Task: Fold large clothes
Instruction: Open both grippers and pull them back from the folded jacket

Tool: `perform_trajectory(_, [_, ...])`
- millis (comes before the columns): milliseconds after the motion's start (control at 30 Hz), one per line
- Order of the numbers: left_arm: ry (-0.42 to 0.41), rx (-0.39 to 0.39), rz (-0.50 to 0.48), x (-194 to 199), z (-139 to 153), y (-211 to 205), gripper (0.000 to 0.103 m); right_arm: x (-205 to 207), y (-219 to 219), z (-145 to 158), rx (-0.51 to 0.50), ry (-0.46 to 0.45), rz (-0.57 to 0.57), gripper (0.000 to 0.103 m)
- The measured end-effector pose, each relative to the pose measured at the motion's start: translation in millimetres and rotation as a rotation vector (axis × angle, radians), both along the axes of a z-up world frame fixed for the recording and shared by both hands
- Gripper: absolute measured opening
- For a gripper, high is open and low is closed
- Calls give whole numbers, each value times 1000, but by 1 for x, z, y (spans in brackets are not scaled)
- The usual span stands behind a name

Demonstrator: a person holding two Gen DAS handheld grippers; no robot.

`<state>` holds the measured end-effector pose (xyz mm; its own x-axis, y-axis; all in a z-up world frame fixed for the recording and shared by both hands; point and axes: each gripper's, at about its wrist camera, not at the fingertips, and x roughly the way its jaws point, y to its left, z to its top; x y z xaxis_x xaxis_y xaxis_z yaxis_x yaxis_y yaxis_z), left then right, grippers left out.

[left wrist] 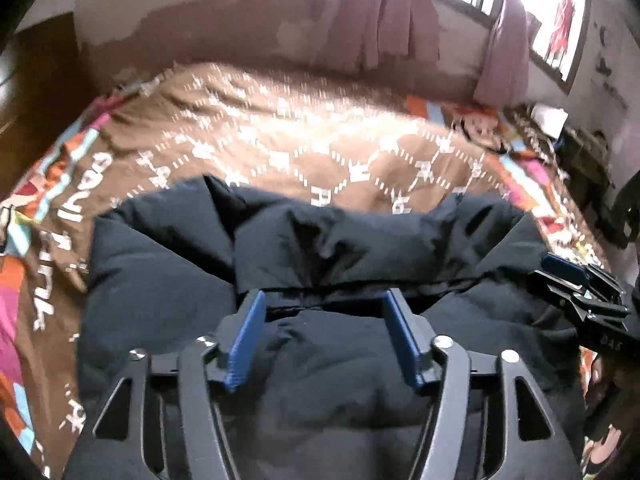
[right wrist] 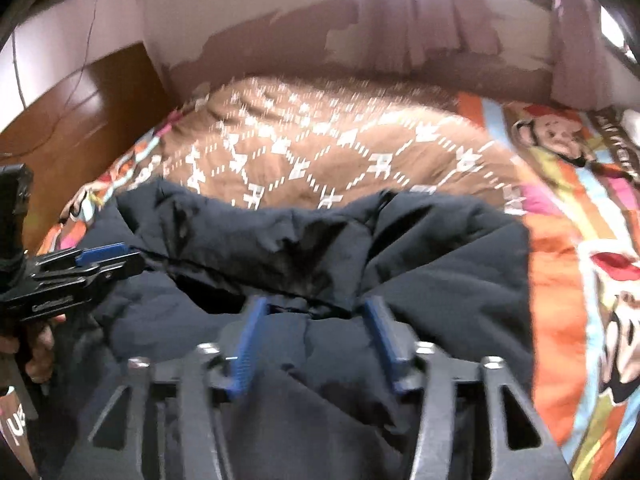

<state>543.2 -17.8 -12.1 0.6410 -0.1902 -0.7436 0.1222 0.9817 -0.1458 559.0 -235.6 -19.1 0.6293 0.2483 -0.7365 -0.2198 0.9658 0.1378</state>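
Coat: your big dark puffy coat (left wrist: 320, 280) lies folded on the bed (left wrist: 280, 140), near the bed's front edge.
Left claw (left wrist: 324, 336): open, holding nothing, just above the coat.
Right claw (right wrist: 314, 340): open too, empty.
Why: you probably let go so the fold stays flat.
Around: a patterned blanket (right wrist: 320, 152); curtains (left wrist: 384, 12) behind. Nothing blocks you.
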Motion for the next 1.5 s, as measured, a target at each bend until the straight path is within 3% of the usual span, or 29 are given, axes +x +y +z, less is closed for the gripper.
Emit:
perform_trajectory(100, [-40, -1, 8, -21, 24, -3, 66, -20, -4, 25, 18, -61, -34, 65])
perform_trajectory(267, [-140, 16, 22, -62, 64, -10, 80, -54, -3, 62, 47, -146, -65, 89])
perform_trajectory(333, [-173, 24, 20, -80, 80, -11, 88, -70, 2, 77, 57, -174, -62, 94])
perform_trajectory(367, [-186, 29, 24, -88, 87, -12, 94, -76, 3, 82, 62, -183, -59, 94])
perform_trajectory(533, [-266, -6, 56, -128, 119, -2, 100, -113, 19, 111, 67, -236, -32, 103])
perform_trajectory(867, [-357, 2, 81, -206, 160, 15, 101, -196, 40, 153, 42, -348, -17, 103])
perform_trajectory(1000, [-390, 22, 87, -238, 166, 18, 101, -234, 45, 165, 25, -412, 12, 103])
perform_trajectory(1200, [-415, 70, 52, -275, 158, 17, 101, -274, 50, 164, -28, -436, 55, 103])
perform_trajectory(1500, [-359, 133, -63, -323, 103, 15, 101, -324, 42, 140, -113, -440, 81, 103])
